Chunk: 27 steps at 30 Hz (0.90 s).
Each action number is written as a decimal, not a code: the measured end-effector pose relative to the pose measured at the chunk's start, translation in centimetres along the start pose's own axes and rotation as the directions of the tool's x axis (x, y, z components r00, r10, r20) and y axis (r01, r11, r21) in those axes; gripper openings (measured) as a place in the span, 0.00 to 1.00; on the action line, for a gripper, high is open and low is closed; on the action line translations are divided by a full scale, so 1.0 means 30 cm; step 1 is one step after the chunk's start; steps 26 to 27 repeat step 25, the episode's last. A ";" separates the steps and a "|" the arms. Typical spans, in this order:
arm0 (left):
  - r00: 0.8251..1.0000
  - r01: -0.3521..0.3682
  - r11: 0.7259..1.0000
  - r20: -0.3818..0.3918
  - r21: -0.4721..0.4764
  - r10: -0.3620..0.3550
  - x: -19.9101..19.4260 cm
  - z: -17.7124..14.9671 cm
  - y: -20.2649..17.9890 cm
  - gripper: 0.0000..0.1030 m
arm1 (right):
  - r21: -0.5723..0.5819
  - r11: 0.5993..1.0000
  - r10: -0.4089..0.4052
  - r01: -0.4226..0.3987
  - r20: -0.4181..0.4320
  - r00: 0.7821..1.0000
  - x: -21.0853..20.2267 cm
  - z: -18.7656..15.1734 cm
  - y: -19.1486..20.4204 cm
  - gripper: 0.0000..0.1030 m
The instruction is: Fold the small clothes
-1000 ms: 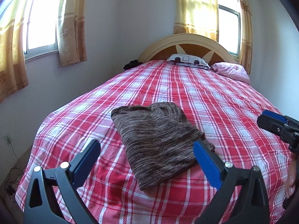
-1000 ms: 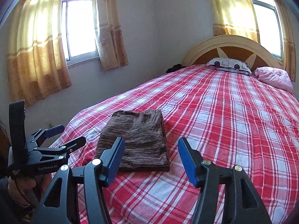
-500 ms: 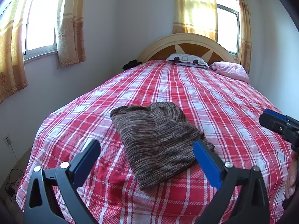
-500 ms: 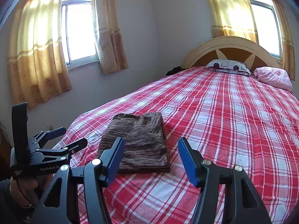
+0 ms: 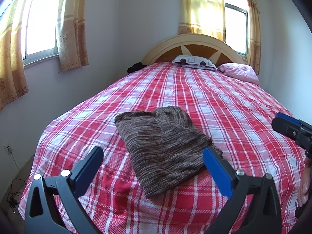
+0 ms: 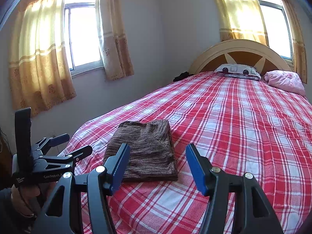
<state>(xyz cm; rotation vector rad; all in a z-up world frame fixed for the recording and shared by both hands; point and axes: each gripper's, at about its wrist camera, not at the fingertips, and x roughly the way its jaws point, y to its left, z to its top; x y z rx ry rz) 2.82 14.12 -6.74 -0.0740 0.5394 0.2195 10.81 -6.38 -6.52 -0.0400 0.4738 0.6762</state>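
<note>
Brown knit garment (image 5: 163,146) lies on the plaid bed (image 5: 224,105) near the foot end, already a compact rectangle, so the fold looks done. Left hand-held gripper (image 5: 152,167) and right hand-held gripper (image 6: 158,163) both hang above the bed with jaws apart, holding nothing, clear of the cloth. Likely held off so the fold isn't disturbed.

A home bedroom: plaid-covered bed (image 5: 214,101), pillows (image 5: 195,62), curtained windows (image 6: 83,35).
</note>
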 end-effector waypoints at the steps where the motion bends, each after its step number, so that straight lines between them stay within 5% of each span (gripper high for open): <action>1: 1.000 -0.002 1.000 0.000 0.002 0.002 -0.001 0.002 -0.001 1.00 | 0.002 1.000 0.001 -0.001 0.001 1.000 -0.001 0.000 -0.001 0.59; 27: 0.998 0.011 1.000 0.069 0.012 -0.012 -0.033 0.030 0.023 1.00 | -0.002 1.000 0.004 -0.004 0.003 1.000 0.001 -0.004 0.013 0.59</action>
